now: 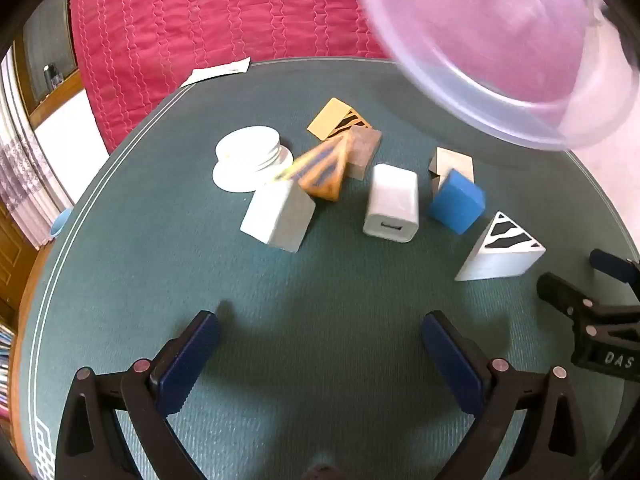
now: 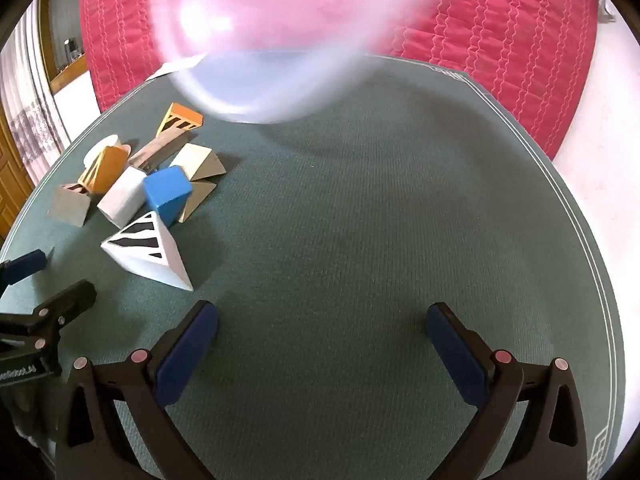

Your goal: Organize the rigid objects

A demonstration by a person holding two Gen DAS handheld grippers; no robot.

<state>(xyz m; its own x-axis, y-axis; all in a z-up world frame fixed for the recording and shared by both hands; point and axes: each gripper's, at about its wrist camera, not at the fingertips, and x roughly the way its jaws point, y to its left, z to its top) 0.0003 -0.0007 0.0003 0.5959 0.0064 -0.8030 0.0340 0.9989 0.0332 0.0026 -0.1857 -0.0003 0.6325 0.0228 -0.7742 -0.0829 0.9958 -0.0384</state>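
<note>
While the clear bowl is blurred above the mat, I hold both grippers, left and right, wide open and empty. Best first pick, I judge: striped wedge, nearest and clear of the pile.

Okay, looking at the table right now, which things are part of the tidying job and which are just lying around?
Job:
blue block
zebra-striped white wedge
white charger cube
orange striped wedge
clear plastic bowl

Lying about:
paper slip
red quilt
</note>
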